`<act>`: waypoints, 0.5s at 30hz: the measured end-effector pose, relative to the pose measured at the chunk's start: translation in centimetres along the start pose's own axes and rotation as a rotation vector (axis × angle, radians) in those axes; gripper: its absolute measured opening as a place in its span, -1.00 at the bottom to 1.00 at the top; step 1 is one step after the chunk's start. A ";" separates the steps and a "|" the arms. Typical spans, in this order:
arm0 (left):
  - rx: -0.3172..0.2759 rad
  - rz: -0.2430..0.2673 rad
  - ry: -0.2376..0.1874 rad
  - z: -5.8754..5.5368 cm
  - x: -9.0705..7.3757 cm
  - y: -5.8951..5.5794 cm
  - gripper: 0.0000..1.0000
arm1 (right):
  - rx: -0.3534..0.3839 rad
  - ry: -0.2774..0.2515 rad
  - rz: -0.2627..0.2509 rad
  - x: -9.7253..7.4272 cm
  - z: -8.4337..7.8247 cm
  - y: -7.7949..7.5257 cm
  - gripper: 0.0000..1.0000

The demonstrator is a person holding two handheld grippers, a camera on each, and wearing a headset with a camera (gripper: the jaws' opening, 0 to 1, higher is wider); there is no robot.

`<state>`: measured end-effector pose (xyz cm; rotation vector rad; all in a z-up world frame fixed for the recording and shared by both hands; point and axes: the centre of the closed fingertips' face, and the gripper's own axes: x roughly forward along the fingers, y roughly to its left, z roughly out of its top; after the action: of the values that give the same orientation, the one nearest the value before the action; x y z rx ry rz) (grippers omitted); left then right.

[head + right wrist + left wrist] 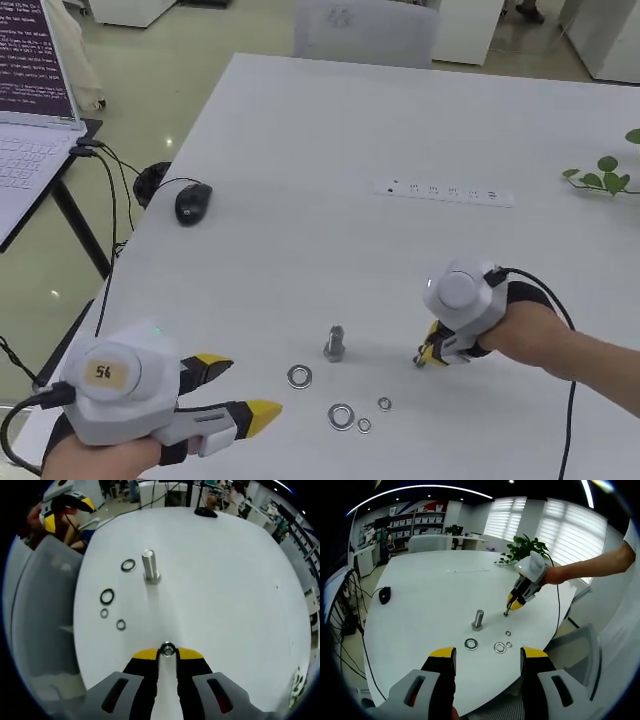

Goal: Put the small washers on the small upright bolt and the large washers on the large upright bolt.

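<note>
— Four washers (341, 415) lie loose beside the large bolt (334, 343). Which step?
— Setting the small bolt (167, 650), I judge: right claw (422, 359) clamps it nearby; left claw (240, 388) apart. Next: release it upright.

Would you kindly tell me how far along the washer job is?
Done: nothing; the large bolt is bare. In hand: the right gripper pinches a small metal part, seemingly the small bolt, at the table; the left gripper is open. Left: two large washers and two small washers, all loose on the table.
</note>
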<state>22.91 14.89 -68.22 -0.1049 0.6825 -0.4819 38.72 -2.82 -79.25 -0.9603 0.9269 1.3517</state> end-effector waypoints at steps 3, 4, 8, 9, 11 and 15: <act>-0.002 0.002 0.001 -0.1 -0.1 0.0 0.01 | 0.008 0.000 0.007 0.6 -0.2 0.1 -0.72; -0.002 0.002 0.001 -0.1 -0.1 0.1 0.01 | 0.010 0.002 0.009 0.8 -0.3 0.1 -0.72; -0.004 0.006 0.006 -0.2 -0.2 0.2 0.01 | 0.023 0.007 0.011 1.5 -0.5 0.0 -0.72; -0.006 0.006 0.004 -0.2 -0.2 0.3 0.01 | 0.023 0.008 0.012 1.7 -0.6 0.0 -0.72; -0.005 0.005 0.009 -0.3 -0.1 0.3 0.01 | 0.024 0.010 0.013 2.0 -0.8 0.1 -0.72; -0.003 0.004 0.011 -0.2 -0.1 0.2 0.01 | 0.052 0.003 0.002 2.6 -1.0 0.0 -0.70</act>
<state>22.83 15.16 -68.36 -0.1037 0.6942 -0.4780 38.74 -2.83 -82.05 -0.9220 0.9609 1.3214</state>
